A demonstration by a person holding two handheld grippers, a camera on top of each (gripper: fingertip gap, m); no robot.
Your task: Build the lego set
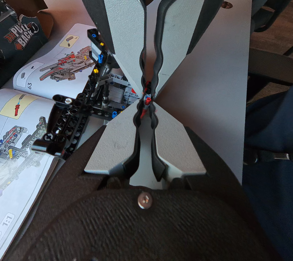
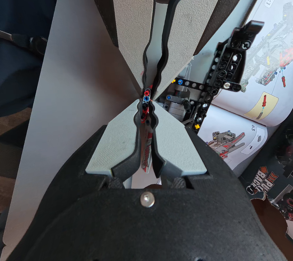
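Grey-padded left hand-held gripper (image 1: 146,107) and right hand-held gripper (image 2: 146,109) meet tip to tip at frame centre, both pinching one small red-and-grey pinned lego beam assembly (image 2: 146,102). Just beside it, the black-and-grey lego chassis (image 1: 82,102) stands over the open instruction booklet (image 1: 47,66). Bare pale surface (image 1: 206,94) runs to its right edge.

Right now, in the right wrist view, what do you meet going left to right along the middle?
Person's dark blue clothing → white table → red and grey lego piece in the shut jaws → black lego frame → instruction booklet.
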